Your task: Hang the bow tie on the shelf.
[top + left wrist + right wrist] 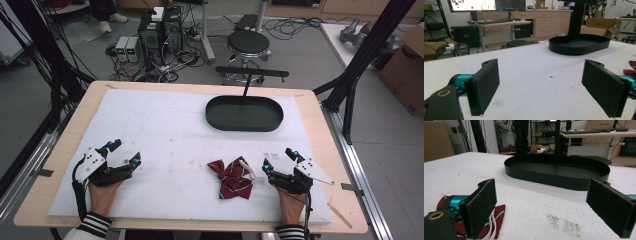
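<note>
A dark red striped bow tie (231,177) with a white strap lies on the white mat near the front, right of centre. My right gripper (279,159) rests just right of it, open, nothing between its jaws; in the right gripper view (544,207) the bow tie (496,216) lies beside the left jaw. My left gripper (125,153) sits open at the front left, far from the bow tie, with bare mat between its jaws (544,87). A black oval tray (244,113) stands empty at the back, right of centre; it also appears as the tray (579,45) and tray (556,173).
The white foam mat (170,135) covers most of the wooden table (75,125). A black stand's post (246,82) rises behind the tray. Dark frame poles (360,55) stand off the right edge. A stool and computers are on the floor beyond the table.
</note>
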`<state>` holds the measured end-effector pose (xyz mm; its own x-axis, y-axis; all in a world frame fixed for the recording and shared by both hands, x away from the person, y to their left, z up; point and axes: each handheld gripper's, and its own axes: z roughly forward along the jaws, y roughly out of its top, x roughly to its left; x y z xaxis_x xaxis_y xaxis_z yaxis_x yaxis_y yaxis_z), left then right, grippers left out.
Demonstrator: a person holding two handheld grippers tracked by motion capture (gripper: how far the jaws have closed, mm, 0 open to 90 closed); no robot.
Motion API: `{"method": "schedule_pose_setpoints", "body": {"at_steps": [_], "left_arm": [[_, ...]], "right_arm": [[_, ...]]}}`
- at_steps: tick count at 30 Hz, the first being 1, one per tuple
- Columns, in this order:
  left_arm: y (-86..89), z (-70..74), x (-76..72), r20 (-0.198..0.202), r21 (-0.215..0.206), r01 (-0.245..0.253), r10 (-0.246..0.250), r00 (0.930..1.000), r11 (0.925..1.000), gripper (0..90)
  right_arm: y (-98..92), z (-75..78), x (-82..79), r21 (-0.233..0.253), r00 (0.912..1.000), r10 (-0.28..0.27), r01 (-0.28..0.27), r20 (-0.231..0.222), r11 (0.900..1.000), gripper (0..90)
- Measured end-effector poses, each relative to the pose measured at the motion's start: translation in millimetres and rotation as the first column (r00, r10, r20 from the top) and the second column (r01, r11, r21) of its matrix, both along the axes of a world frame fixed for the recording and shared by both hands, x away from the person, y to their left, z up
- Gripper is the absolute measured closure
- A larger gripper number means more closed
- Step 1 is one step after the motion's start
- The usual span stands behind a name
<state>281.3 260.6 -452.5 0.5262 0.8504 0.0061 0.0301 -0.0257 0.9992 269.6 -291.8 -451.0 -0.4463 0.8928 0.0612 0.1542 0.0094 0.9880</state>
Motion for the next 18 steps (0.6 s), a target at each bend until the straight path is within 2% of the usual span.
{"method": "schedule_pose_setpoints", "body": {"at_steps": [18], "left_arm": [[1.1,-0.3,-0.8,0.004,-0.008,-0.005,0.005,1.0,1.0,15.0]], "right_arm": [[0.3,0.1,0.2,0.003,0.9999,-0.012,0.012,-0.005,1.0,8.6]]}}
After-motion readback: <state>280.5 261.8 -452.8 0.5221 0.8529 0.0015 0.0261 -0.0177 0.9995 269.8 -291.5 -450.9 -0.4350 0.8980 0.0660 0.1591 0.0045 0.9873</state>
